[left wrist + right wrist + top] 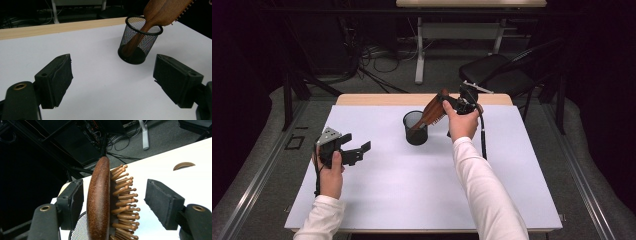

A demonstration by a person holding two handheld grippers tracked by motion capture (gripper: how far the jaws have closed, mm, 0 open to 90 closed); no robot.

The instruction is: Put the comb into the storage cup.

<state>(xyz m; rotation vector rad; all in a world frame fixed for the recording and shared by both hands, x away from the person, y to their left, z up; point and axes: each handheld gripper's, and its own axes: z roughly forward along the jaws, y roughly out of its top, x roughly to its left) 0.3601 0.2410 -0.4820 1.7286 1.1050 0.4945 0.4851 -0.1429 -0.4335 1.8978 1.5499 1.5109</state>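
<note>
Now the wooden hairbrush [432, 111] stands slanted with its handle down inside the black mesh cup [415, 128], which sits upright on the white counter [412, 190] a little behind the middle. The brush head leans up and away toward the right gripper [451, 106], which the person's right hand [463, 122] holds just beside the cup's far right side.

From the right gripper view, the brush [98, 202] lies between the two black jaws with its smooth brown back toward the left jaw and its wooden bristle pins [126, 202] pointing at the right jaw. The jaws are spread: the right one stands clear of the pins with a gap, and the left one sits very close to the brush's back, though whether it touches cannot be told. The cup's mesh rim [78, 230] peeks in at the bottom, below the brush.

The left gripper [354, 152] is held by the left hand [331, 172] over the left part of the counter, well apart from the cup. In the left gripper view its jaws are wide apart with nothing between them, and the cup [138, 41] shows beyond them with the brush handle [135, 41] visible through the mesh, reaching down to the bottom.

A wooden strip [377, 99] runs along the counter's far edge, and a black chair [499, 70] stands on the floor behind it.
</note>
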